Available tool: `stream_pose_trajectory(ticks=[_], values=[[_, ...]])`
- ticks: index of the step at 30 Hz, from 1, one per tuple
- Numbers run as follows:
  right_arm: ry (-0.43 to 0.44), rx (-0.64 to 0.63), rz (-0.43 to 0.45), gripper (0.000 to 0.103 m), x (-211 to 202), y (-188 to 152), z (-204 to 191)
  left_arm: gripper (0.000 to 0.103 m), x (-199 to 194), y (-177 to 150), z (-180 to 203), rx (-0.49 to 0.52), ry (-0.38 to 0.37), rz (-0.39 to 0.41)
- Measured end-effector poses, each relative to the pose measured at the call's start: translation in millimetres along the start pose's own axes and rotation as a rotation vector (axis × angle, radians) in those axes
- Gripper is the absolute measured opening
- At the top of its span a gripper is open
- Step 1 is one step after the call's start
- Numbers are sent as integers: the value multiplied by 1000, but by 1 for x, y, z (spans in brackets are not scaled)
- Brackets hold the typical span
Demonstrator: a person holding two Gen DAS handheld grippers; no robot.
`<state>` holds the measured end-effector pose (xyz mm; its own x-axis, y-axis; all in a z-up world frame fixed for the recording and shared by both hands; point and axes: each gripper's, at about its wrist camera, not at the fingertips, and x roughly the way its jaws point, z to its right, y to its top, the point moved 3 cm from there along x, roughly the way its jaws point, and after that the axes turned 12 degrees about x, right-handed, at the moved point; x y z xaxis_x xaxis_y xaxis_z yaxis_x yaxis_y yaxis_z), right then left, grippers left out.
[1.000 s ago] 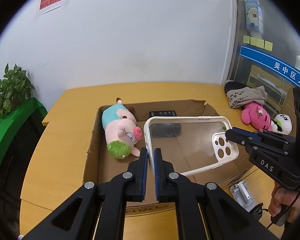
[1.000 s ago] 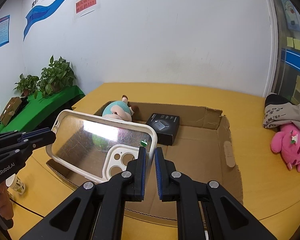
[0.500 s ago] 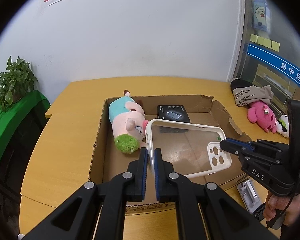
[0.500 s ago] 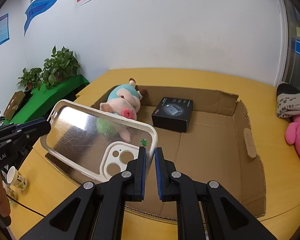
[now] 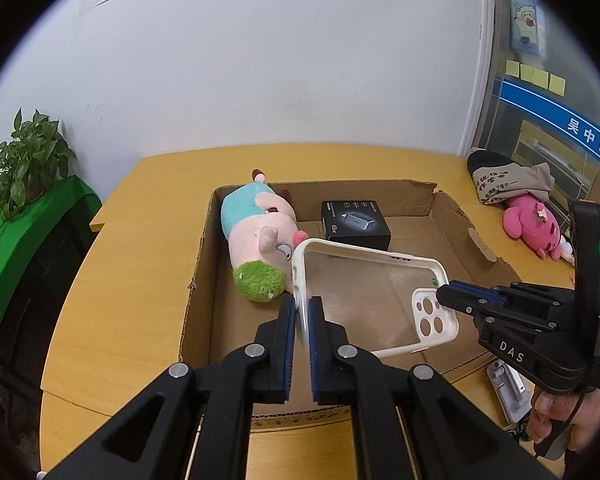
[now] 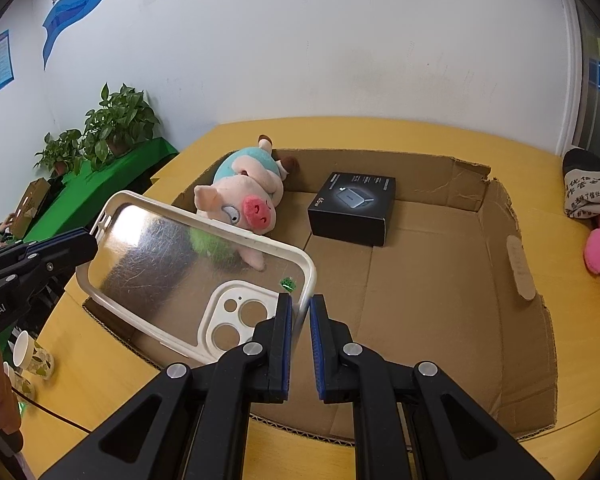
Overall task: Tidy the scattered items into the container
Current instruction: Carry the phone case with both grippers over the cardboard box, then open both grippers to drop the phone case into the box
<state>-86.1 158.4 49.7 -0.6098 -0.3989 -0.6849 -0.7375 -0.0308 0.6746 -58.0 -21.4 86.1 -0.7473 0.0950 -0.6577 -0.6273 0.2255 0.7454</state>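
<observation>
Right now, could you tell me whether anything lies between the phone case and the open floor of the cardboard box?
Nothing visible does. The phone case, pinched at both ends by the left gripper and right gripper, hangs over bare cardboard box floor. The plush pig and black box sit farther back.

A yellow desk [image 6: 420, 136] is set against a white wall [image 6: 340, 40]. Green plants [image 6: 116, 128] are seen on a green shelf [image 5: 40, 216].
</observation>
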Motion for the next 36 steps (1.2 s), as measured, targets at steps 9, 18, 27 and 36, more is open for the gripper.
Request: stream_pose_trajectory(ticks=[9,18,27,36], values=[[-4,-4,-45,10,23,-4,-7,5,19,-3,-16,-7,6,-40],[-18,0,-144,10,69,-14,-16,5,67,-22,-35,-11,37,-191],[-42,7,-268,10,110,-30,-18,5,103,-55,-40,-10,63,-377],[-37,-23,-217,72,94,-33,-25,51,74,-51,-30,-3,94,-307]])
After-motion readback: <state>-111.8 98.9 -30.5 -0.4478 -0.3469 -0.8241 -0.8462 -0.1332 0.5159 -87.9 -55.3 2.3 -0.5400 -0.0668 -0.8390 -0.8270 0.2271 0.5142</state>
